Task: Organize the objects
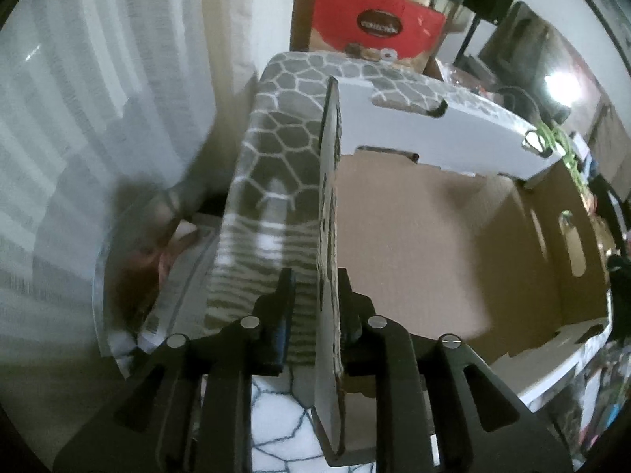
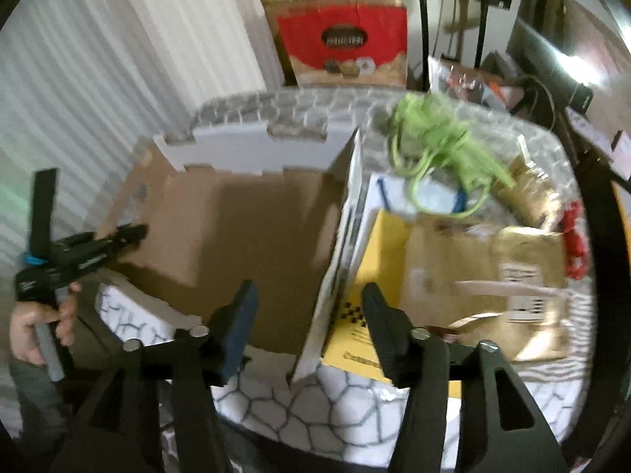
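A large open cardboard box point(image 1: 434, 228) with a grey hexagon pattern outside has a bare brown floor. My left gripper point(image 1: 315, 307) is shut on the box's left flap point(image 1: 329, 197), which stands upright between the fingers. In the right wrist view the same box point(image 2: 252, 228) shows, with the left gripper point(image 2: 130, 232) at its left edge. My right gripper point(image 2: 307, 311) is open, its fingers astride the box's right flap point(image 2: 343, 244) without gripping it. Right of that flap lie a yellow sheet point(image 2: 370, 276), a brown parcel point(image 2: 485, 276) and green string point(image 2: 437, 138).
A red gift box point(image 2: 347, 39) stands on stacked cartons behind the box, against white curtains point(image 2: 98, 59). A dark monitor point(image 2: 552, 55) and cables sit at the right. In the left wrist view, papers and a bag point(image 1: 169, 276) lie left of the box.
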`<state>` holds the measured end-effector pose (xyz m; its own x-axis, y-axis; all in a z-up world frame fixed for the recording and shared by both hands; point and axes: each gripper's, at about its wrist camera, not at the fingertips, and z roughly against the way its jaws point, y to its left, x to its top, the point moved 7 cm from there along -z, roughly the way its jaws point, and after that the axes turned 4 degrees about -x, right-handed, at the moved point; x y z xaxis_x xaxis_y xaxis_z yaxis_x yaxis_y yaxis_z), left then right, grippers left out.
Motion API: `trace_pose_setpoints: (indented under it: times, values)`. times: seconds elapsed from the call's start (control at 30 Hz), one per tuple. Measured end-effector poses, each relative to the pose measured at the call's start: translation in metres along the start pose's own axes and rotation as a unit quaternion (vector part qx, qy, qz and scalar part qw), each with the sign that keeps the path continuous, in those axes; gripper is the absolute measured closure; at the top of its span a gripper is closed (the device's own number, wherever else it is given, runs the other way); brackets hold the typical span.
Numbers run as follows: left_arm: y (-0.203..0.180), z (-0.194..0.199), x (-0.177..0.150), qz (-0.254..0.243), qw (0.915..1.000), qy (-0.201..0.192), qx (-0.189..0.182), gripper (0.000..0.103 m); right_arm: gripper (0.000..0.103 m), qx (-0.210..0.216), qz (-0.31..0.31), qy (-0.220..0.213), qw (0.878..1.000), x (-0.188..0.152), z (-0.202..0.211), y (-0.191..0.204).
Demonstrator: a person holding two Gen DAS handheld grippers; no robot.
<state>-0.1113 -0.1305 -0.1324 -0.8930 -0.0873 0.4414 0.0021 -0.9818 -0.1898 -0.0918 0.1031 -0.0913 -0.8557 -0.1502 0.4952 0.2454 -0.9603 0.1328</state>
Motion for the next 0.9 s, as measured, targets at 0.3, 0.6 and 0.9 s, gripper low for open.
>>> trace_pose_setpoints:
  times: [0.3, 0.6, 0.9]
  values:
    - [-0.004, -0.006, 0.000, 0.009, 1.0000, -0.002, 0.004, 0.082, 0.042, -0.091, -0.068, -0.037, 0.993, 0.009, 0.043, -0.090]
    - [-0.007, -0.007, -0.002, 0.004, 0.9999, 0.000, 0.010, 0.082, 0.042, -0.152, -0.104, -0.002, 0.983, -0.010, 0.022, -0.160]
    - [-0.007, -0.007, -0.003, 0.003, 0.9999, 0.001, 0.013, 0.078, 0.044, -0.130, -0.105, -0.007, 0.986, -0.014, 0.004, -0.157]
